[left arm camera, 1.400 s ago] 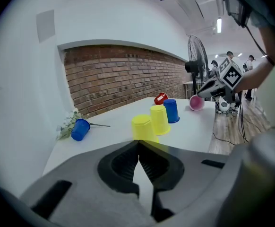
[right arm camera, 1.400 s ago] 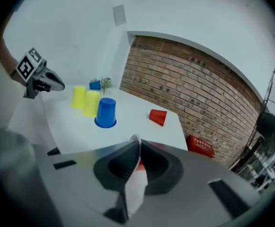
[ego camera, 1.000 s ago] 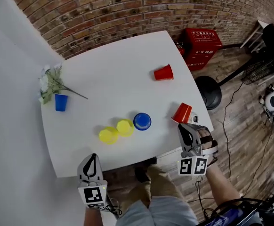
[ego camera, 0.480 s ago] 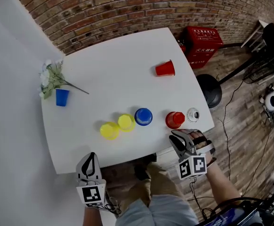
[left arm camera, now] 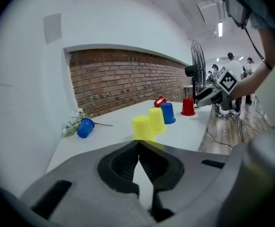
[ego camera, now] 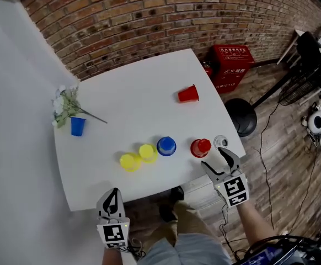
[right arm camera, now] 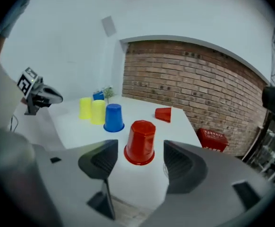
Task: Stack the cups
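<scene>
A red cup (ego camera: pixel 200 147) (right arm camera: pixel 140 142) stands upside down near the white table's (ego camera: pixel 144 101) front right corner. My right gripper (ego camera: pixel 215 160) (right arm camera: pixel 140 157) has just been opening; the cup stands between its spread fingers, untouched. In a row to its left stand an upside-down blue cup (ego camera: pixel 166 146) (right arm camera: pixel 113 117) and two yellow cups (ego camera: pixel 148 152) (ego camera: pixel 129 161). Another red cup (ego camera: pixel 188 94) lies on its side farther back. A second blue cup (ego camera: pixel 78 126) lies by the flowers (ego camera: pixel 64 101). My left gripper (ego camera: pixel 112 200) (left arm camera: pixel 138 148) is shut and empty, off the table's front edge.
A small clear round object (ego camera: pixel 220 141) sits at the table edge right of the red cup. On the wooden floor to the right are a red box (ego camera: pixel 231 62), a black round base (ego camera: pixel 240 116) and cables. A brick wall runs behind the table.
The red cup, held tilted in the right gripper above the table corner, now stands upside down on the table. The right jaws have opened off it and rolled. The left gripper stayed put.
</scene>
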The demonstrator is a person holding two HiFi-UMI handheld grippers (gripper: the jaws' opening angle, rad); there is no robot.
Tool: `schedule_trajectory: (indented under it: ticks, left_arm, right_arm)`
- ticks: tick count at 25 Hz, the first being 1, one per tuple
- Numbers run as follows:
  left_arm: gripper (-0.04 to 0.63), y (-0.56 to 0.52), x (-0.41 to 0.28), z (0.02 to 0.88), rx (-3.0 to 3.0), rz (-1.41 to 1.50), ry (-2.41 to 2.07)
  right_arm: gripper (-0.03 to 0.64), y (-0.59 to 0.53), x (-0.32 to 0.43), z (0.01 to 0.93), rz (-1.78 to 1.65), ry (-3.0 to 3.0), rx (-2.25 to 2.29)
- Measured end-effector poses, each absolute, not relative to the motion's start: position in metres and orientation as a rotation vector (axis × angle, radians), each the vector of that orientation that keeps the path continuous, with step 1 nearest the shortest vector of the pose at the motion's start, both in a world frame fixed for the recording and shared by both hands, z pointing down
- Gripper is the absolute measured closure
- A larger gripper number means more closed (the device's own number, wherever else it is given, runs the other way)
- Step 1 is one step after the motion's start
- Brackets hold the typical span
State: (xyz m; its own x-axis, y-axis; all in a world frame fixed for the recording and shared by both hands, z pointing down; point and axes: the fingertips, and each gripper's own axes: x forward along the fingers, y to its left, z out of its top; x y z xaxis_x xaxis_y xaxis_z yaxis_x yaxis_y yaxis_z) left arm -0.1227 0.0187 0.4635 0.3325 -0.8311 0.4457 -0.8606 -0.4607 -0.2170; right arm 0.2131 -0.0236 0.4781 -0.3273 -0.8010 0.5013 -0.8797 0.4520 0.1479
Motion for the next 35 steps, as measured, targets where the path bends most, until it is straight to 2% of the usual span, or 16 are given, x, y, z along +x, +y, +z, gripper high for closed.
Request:
schedule_trajectory:
  ticks: [3, 7, 11, 20, 28, 35]
  left_arm:
    - [0.586, 0.020, -0.120, 0.462, 2.522, 0.785, -1.601]
    - [0.586, 0.019, -0.118, 0.466, 2.521, 0.785, -1.603]
    - [0.586, 0.022, -0.118, 0.471, 2.461, 0.759, -1.606]
    - [0.586, 0.033, -0.120, 0.474, 2.485, 0.722, -1.629]
    - [0.586, 0.050, -0.136, 0.451, 2.456, 0.633, -1.725]
    - [0.586, 0.067, -0.161, 0.447, 2.366, 0.580, -1.808]
  right_arm:
    - [0.284, -0.043, 0.210, 0.487, 0.269, -2.201, 1.433]
    - [0.281, -0.062, 0.208, 0.501, 0.302, -2.164, 1.431]
    - [0.344, -0.070, 0.207, 0.511, 0.332, -2.129, 1.418]
    - [0.357, -0.077, 0.196, 0.467, 0.290, -2.196, 1.396]
    - [0.356, -0.088, 0.125, 0.390, 0.237, -2.370, 1.264]
    - [0.356, -0.091, 0.060, 0.383, 0.188, -2.430, 1.085]
